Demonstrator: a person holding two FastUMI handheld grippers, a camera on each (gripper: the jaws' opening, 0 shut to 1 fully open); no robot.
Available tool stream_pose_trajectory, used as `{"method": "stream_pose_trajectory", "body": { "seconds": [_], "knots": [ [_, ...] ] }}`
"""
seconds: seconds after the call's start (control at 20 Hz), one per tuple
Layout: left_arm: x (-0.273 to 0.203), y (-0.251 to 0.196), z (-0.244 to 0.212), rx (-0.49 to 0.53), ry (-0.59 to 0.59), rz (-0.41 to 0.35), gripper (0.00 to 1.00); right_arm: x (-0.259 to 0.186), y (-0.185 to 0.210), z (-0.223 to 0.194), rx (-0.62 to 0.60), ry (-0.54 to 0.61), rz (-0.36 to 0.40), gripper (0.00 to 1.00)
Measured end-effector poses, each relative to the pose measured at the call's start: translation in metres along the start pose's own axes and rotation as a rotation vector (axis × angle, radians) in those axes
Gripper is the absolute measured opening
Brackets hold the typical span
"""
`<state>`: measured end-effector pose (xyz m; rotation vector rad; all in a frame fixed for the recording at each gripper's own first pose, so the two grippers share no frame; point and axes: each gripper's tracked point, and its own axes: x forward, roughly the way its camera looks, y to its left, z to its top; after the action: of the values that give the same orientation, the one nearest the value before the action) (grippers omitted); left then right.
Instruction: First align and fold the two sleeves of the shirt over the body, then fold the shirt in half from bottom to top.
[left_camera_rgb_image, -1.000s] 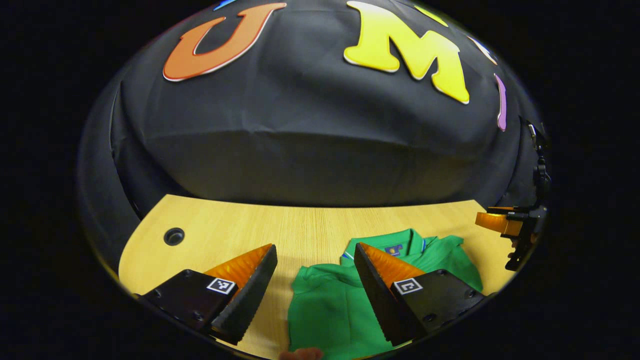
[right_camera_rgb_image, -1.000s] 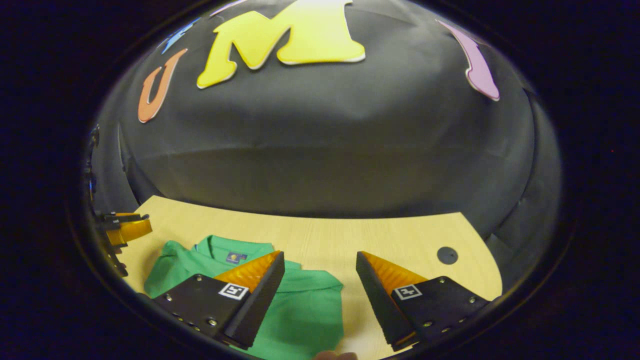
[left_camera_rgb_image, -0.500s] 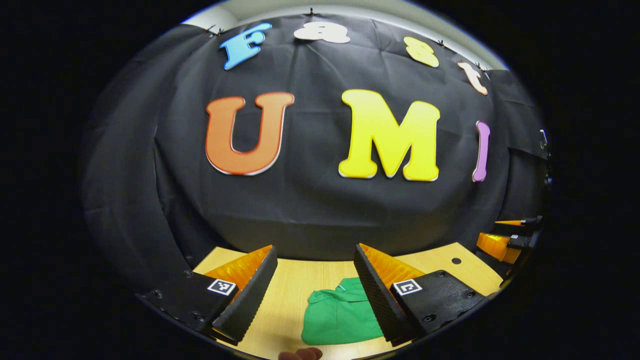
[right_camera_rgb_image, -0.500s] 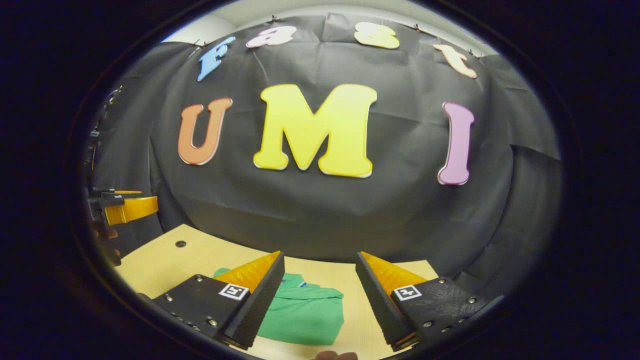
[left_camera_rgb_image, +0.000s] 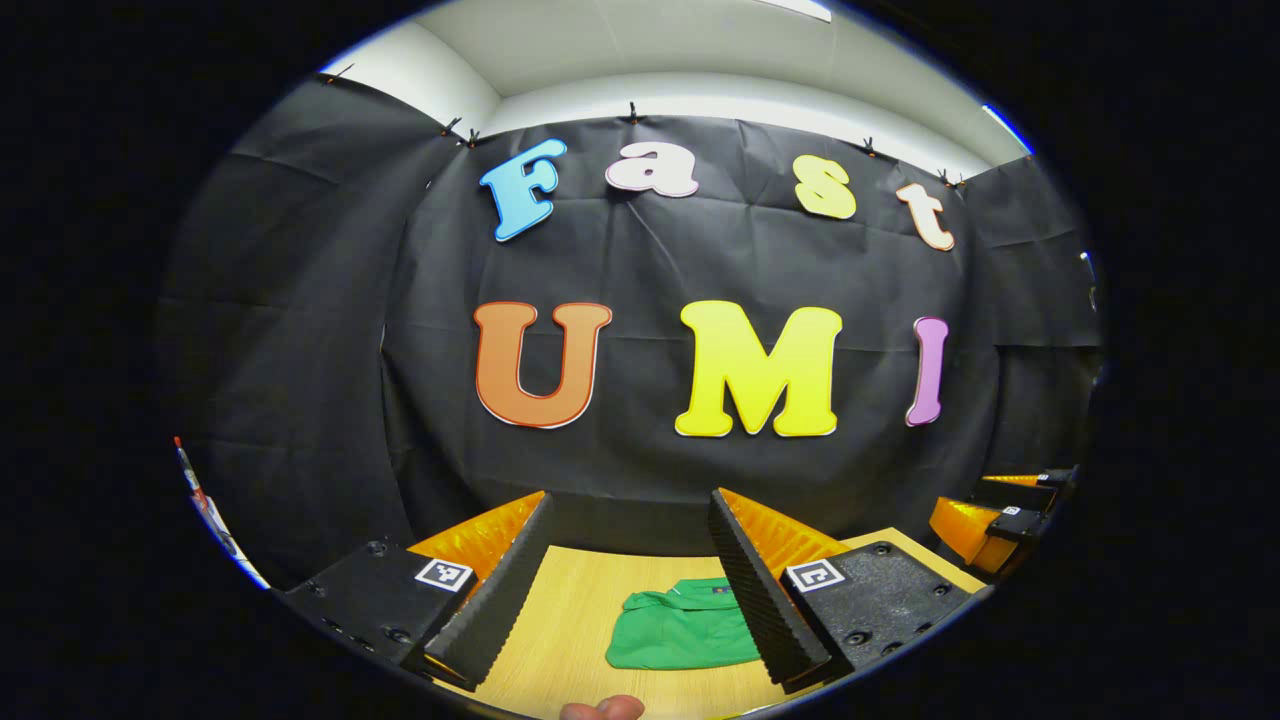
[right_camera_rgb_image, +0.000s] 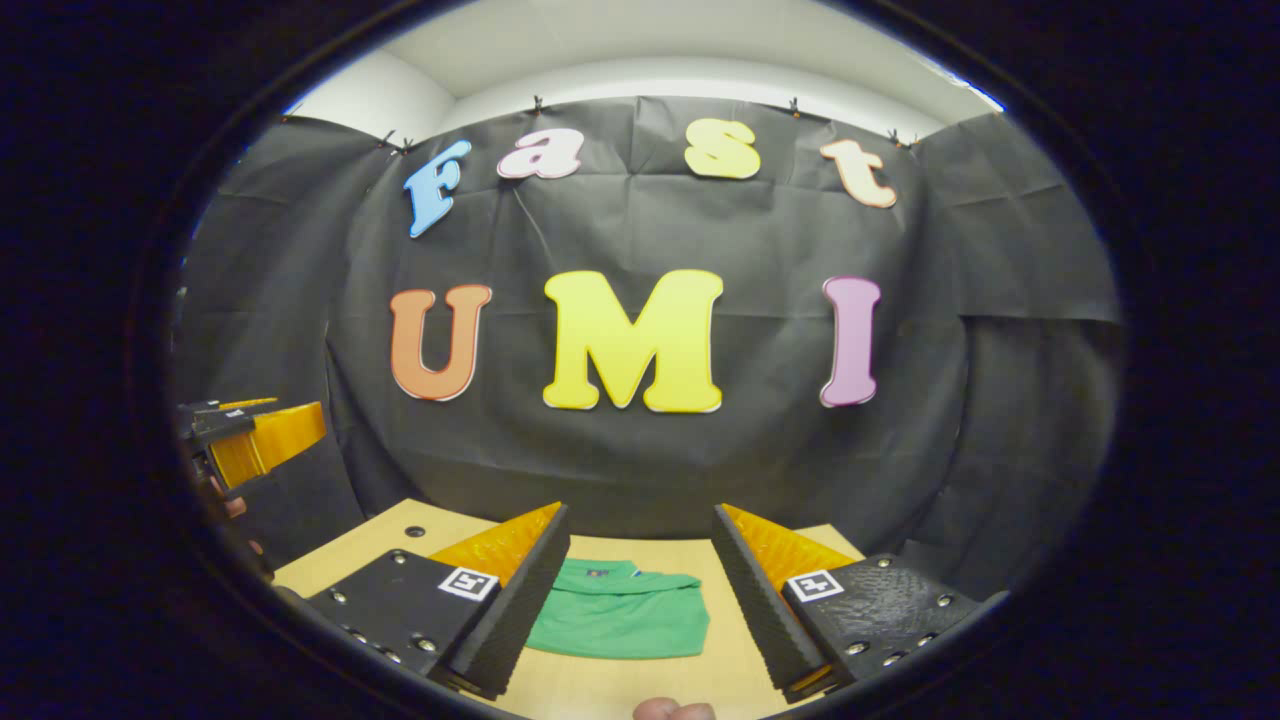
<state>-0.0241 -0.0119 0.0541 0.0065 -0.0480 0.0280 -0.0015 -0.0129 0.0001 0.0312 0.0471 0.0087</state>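
Black cloth walls close the booth behind a pale wooden worktop, and on it the green shirt lies folded into a compact block, collar toward the cloth; in the right gripper view the shirt sits between the two fingers, touching neither. Left tongs stand wide and empty above the worktop; right tongs likewise gape wide, holding nothing; each shows at the other view's edge.
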Motion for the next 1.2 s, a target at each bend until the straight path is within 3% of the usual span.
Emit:
{"method": "stream_pose_trajectory", "body": {
  "seconds": [0.3,1.2],
  "knots": [
    [-0.029,-0.019,0.0,0.0,-0.003,-0.022,0.98,-0.031,-0.003,0.021,-0.019,-0.089,-0.042,0.89],
    [-0.028,-0.007,-0.001,0.017,0.019,0.021,1.0,-0.028,0.014,0.015,-0.013,-0.062,0.014,0.89]
  ]
}}
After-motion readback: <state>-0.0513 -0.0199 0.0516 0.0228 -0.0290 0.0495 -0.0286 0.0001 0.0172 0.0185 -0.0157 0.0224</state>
